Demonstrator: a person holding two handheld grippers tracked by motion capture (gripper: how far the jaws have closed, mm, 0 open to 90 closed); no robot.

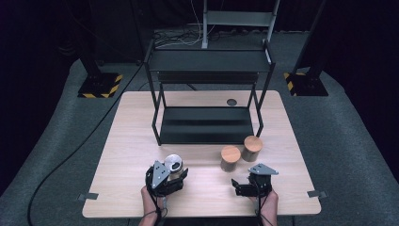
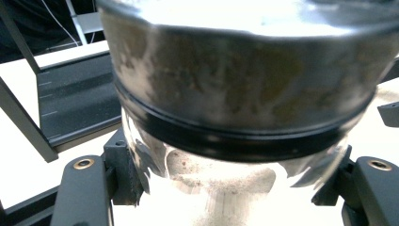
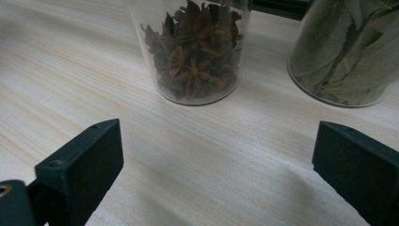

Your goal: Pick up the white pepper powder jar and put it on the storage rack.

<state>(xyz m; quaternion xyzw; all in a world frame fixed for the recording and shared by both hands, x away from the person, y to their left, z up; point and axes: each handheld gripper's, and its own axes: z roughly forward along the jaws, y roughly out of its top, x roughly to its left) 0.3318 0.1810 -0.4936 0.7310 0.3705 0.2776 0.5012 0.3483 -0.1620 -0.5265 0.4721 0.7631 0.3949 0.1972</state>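
Item one: left gripper [image 1: 175, 178], at the near left of the desk [image 1: 131, 141], fingers [image 2: 84, 188] closed against both sides of a glass jar with a metal lid [image 1: 173, 165]; the grip sits on the clear glass body just below the lid's dark sealing band, as the left gripper view shows at close range. The jar stands at the near left of the desk, in front of the rack's left end. Item two: right gripper [image 1: 241, 187], at the near right of the desk, fingers [image 3: 80, 160] spread wide apart, holding nothing and touching nothing but hovering close over bare wood. Item three: jar of star anise [image 3: 195, 52], clear glass, wooden lid, standing on the desk just beyond the right gripper, seen in the high view as the left of two wood-topped jars [image 1: 230, 157]. Item four: jar of bay leaves [image 3: 350, 52], clear glass, wooden lid, just right of the star anise jar and a little farther off. Item five: black two-tier metal rack [image 1: 207, 94], at the far middle of the desk, both shelves bare.
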